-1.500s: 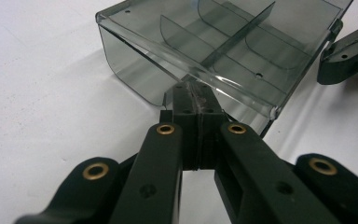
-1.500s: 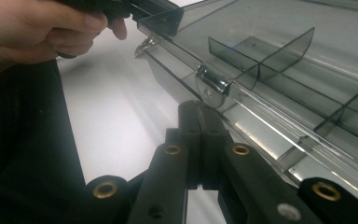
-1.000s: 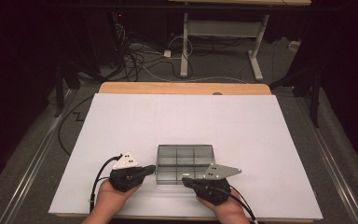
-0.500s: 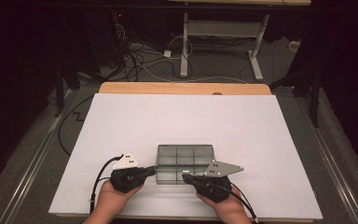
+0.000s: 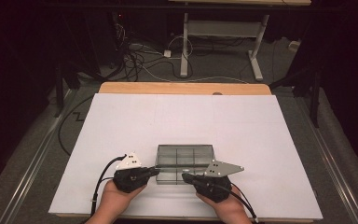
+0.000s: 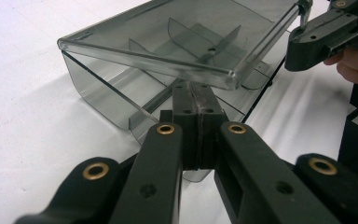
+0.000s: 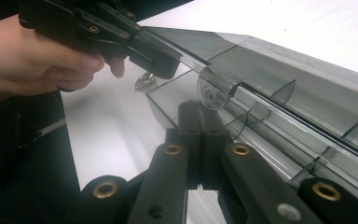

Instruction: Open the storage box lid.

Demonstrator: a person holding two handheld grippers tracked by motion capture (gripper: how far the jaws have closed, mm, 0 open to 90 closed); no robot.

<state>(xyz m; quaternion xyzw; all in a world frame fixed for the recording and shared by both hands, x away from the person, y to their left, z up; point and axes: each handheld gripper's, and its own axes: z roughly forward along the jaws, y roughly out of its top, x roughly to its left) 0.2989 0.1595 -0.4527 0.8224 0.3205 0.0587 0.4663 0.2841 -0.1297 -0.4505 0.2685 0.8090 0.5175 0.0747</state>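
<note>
Both grippers closed at the near edge of the smoke-grey divider box, lid part-raised.

Nearest me, the left gripper (image 5: 156, 171) has its jaws pressed together, tips just under the lid (image 6: 177, 44) at the box's near left corner; I see nothing pinched between them. The right gripper (image 5: 185, 177) is likewise clenched on nothing, tips against the near right corner by the small round latch tab (image 7: 209, 94). Just beyond both sets of jaws sits the box (image 5: 185, 161) on the white table (image 5: 261, 130) (dividers visible through the tilted lid). I judge this the opening step, lid being levered up from below. Next move calls for a steady, even lift at both corners while the base stays flat.
</note>
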